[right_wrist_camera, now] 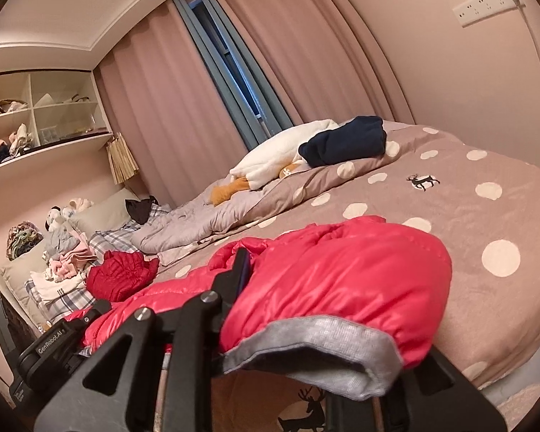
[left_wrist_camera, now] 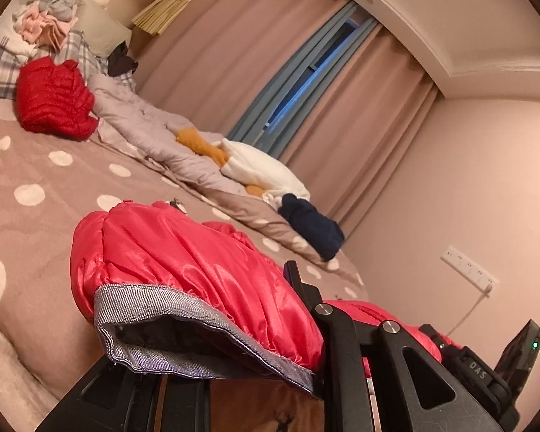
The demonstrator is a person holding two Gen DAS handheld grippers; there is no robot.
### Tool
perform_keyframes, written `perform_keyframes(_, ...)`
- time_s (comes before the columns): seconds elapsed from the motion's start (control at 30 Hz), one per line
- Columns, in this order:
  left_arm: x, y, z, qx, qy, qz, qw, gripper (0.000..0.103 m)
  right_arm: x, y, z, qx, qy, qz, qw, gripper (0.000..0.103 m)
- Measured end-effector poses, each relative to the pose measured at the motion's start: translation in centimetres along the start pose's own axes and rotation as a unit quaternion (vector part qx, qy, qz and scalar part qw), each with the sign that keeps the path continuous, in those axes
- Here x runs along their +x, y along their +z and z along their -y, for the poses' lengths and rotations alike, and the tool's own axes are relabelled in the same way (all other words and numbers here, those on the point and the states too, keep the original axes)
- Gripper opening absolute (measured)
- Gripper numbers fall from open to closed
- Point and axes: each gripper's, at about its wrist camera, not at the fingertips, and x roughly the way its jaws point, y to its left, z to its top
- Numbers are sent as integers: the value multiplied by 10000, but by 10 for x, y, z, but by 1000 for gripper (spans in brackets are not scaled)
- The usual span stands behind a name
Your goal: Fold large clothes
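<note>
A pink-red puffer jacket [left_wrist_camera: 183, 252] with a grey ribbed hem [left_wrist_camera: 154, 306] lies at the near edge of the bed [left_wrist_camera: 36, 223]. My left gripper [left_wrist_camera: 255, 327] is shut on the jacket's hem. In the right wrist view the same jacket [right_wrist_camera: 342, 273] drapes over my right gripper [right_wrist_camera: 288, 302], which is shut on its grey hem [right_wrist_camera: 316, 342]. The other gripper shows at the left of that view [right_wrist_camera: 50, 345] and at the right of the left wrist view [left_wrist_camera: 486, 367]. Most of each gripper's fingers is hidden by cloth.
A folded darker red jacket [left_wrist_camera: 54, 100] lies further up the bed near a pile of pink and grey clothes [left_wrist_camera: 50, 21] on plaid pillows. A rumpled grey quilt [left_wrist_camera: 151, 129], a white and orange plush [left_wrist_camera: 255, 169] and a navy garment [left_wrist_camera: 313, 226] lie along the far side. Shelves [right_wrist_camera: 36, 115] stand behind.
</note>
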Motion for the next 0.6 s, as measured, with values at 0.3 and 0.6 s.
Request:
perform_keyframes(0.3, 35, 13, 0, 189, -106, -195, 9996, 17, 27, 4, 5, 44, -268, -29, 9996, 20)
perform_keyframes(0.6, 90, 40, 4, 652, -202, -477, 9965, 18, 63, 19, -3, -156, -551, 162, 9982, 20)
